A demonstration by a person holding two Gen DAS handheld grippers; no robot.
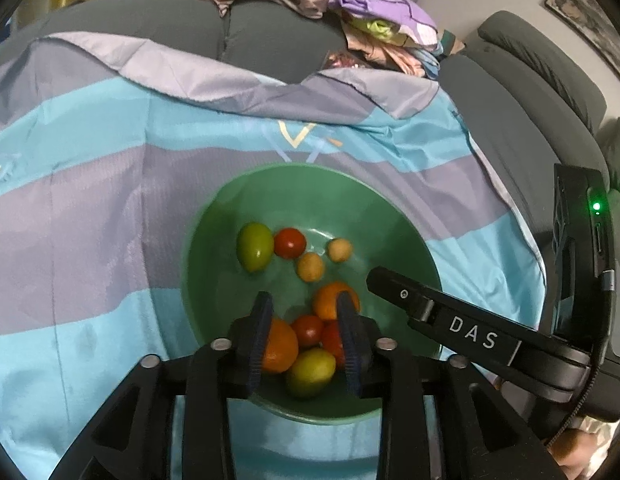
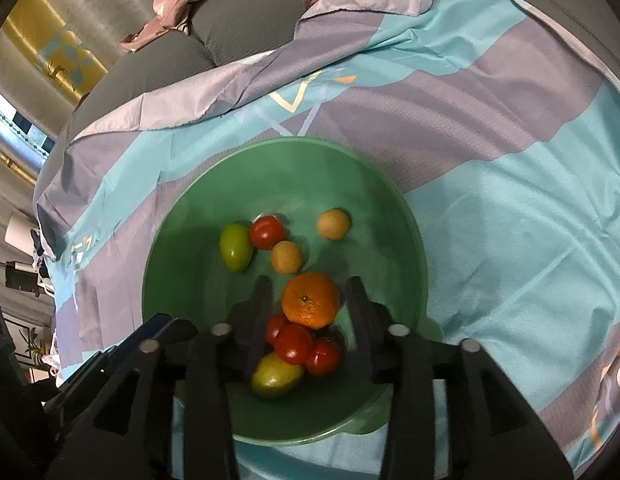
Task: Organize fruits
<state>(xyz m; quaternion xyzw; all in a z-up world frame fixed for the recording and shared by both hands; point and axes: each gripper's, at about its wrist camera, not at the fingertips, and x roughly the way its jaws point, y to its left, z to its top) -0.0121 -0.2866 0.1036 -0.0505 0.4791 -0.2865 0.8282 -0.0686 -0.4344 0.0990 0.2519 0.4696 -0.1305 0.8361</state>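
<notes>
Smooth round green bowl [image 2: 182,280], dimpled orange [image 2: 310,300] between right gripper [image 2: 310,300] fingers, untouched; left gripper [image 1: 306,312] spread too, both tilted down.

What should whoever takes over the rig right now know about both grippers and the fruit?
Left gripper: open, empty, hanging over the green bowl.
Right gripper: open, empty, an orange between its fingers, not clamped.
All visible fruit lies in the bowl on the striped cloth: oranges, red tomatoes, green fruits, two small tan ones.
Done: unclear. Left: sorting them.
</notes>
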